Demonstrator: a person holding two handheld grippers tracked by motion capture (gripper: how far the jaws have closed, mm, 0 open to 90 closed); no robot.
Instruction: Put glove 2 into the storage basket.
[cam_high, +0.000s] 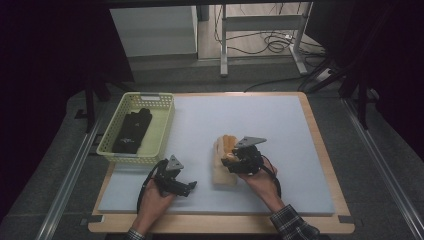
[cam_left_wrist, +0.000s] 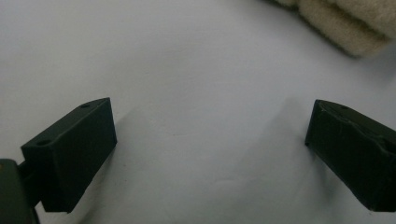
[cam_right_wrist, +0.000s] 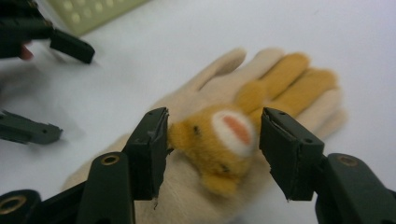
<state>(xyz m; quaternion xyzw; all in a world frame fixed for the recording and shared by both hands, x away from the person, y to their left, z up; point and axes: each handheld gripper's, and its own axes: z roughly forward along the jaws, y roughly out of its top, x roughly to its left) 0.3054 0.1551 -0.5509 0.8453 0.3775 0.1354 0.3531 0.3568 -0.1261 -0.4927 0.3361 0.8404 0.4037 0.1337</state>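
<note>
A wooden desk (cam_high: 327, 165) covered by a pale grey-white mat (cam_high: 260, 125) is seen from above, with a person's two forearms entering from the six o'clock edge. At about the centre of the mat lies a cream-coloured fuzzy glove (cam_high: 223, 167) with orange fingers and a small orange plush animal face (cam_right_wrist: 219, 140) sewn on its back; the glove's fingers point toward twelve o'clock. The right gripper (cam_high: 239, 159), held in the person's right hand (cam_high: 262, 177), sits directly over the glove. In the right gripper view its two black jaws stand apart on either side of the plush face, the left jaw touching or nearly touching the plush, the right jaw with a small gap, so the gripper (cam_right_wrist: 212, 140) is open around the face and not clamped on it. The left gripper (cam_high: 187, 186), held in the left hand (cam_high: 152, 202), hovers low over bare mat at about eight o'clock from the glove, near it but apart. In the left gripper view its jaws are spread wide with only mat between them, and a cream edge of the glove (cam_left_wrist: 345, 23) shows at the two o'clock corner. At ten o'clock on the desk sits a pale yellow-green perforated plastic basket (cam_high: 162, 122), holding a dark black cloth item (cam_high: 132, 131) that looks like another glove, though its kind is hard to tell.
</note>
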